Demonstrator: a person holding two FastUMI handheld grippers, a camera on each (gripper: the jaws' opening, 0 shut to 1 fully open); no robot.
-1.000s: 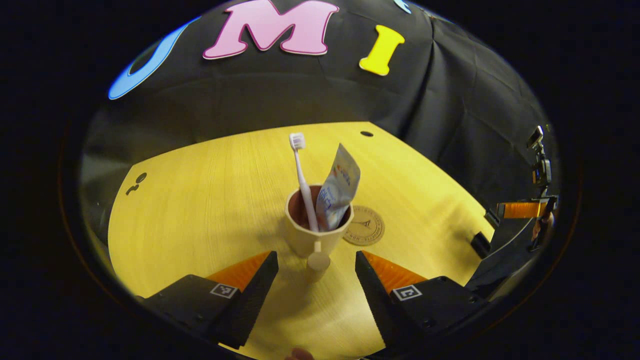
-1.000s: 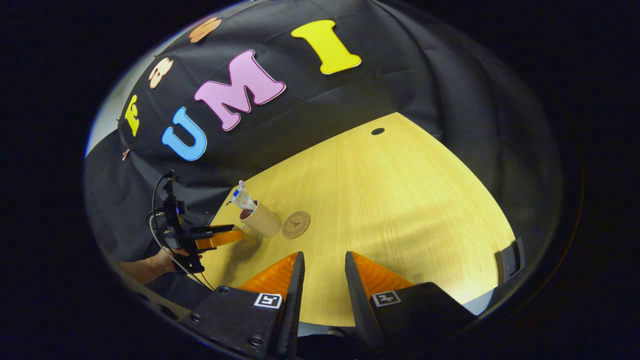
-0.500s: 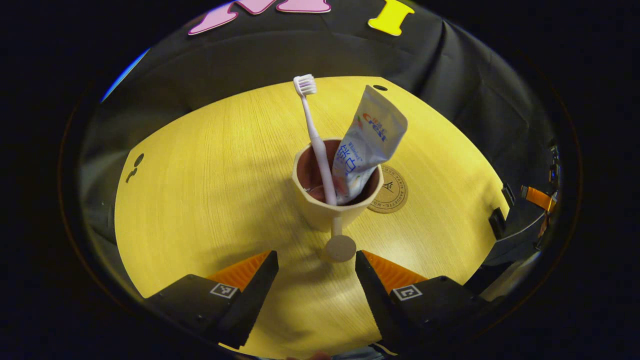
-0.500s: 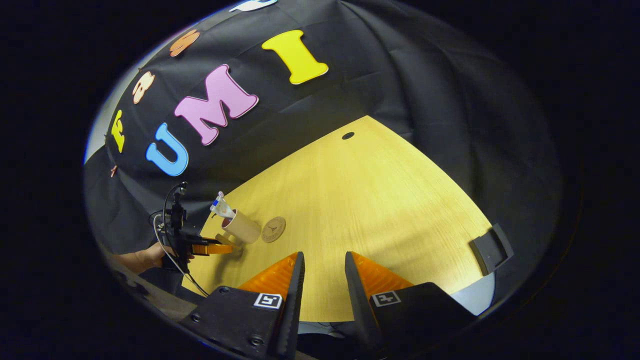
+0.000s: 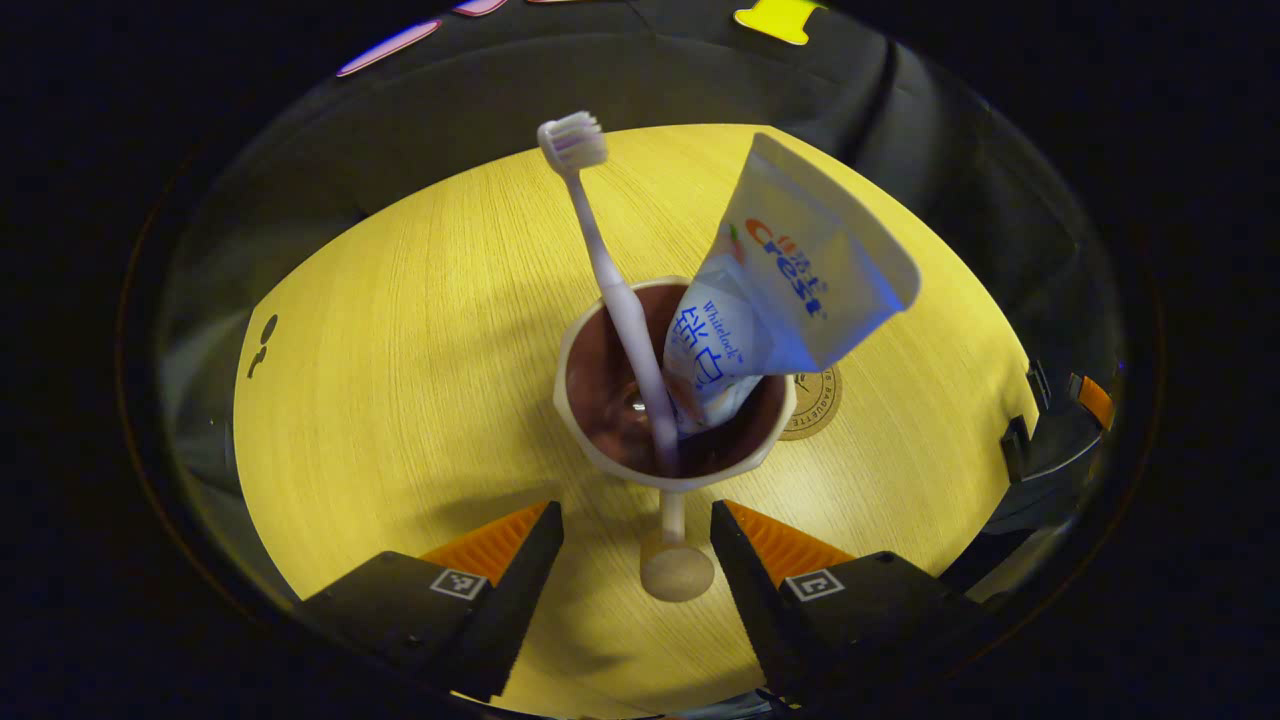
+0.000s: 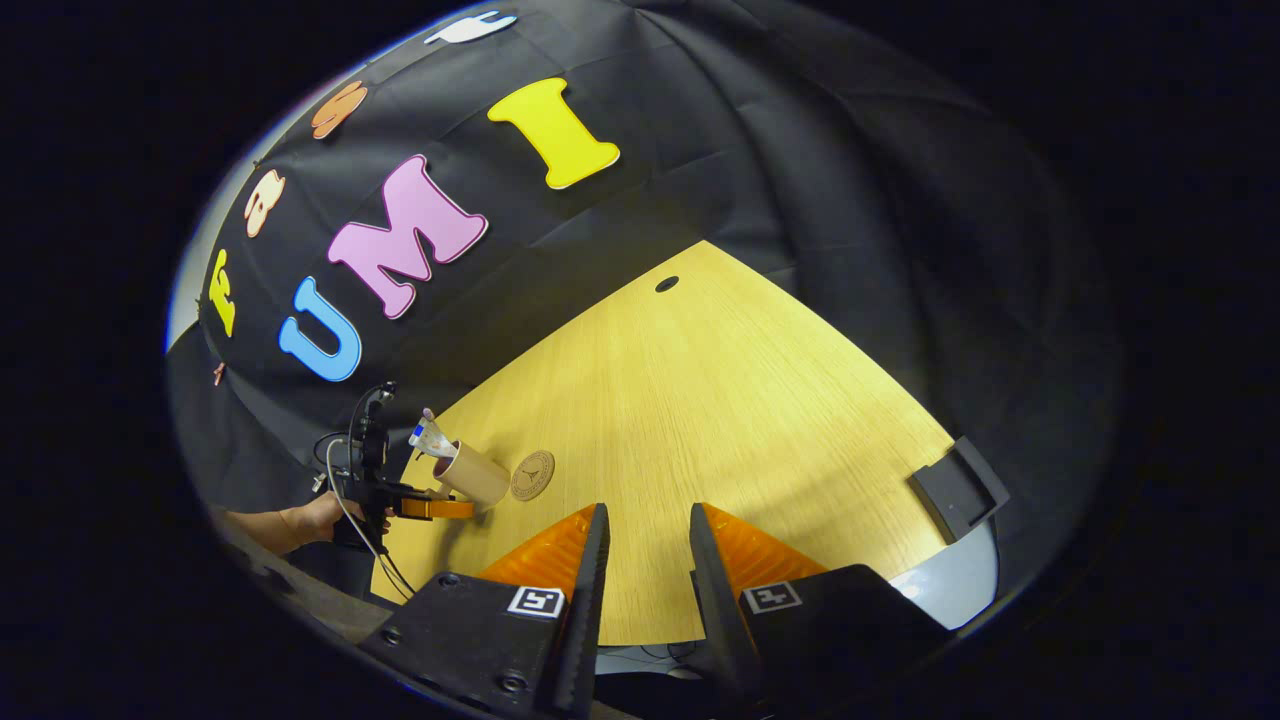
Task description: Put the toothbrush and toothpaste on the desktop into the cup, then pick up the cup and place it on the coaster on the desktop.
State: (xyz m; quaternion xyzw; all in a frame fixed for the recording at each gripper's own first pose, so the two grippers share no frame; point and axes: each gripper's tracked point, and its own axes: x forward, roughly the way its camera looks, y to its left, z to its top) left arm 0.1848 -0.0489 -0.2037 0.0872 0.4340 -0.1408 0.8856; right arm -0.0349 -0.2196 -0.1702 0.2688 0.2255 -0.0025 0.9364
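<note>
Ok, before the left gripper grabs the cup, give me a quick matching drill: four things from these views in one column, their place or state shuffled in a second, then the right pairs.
Things:
1. toothbrush
2. toothpaste
3. coaster
4. left gripper

Places or states:
A. flat on the desktop, partly hidden behind the cup
B. open, a finger on each side of the cup's handle
C. in the cup, bristles up
D. in the cup, wide flat end up

Pairs: 1-C, 2-D, 3-A, 4-B
</note>
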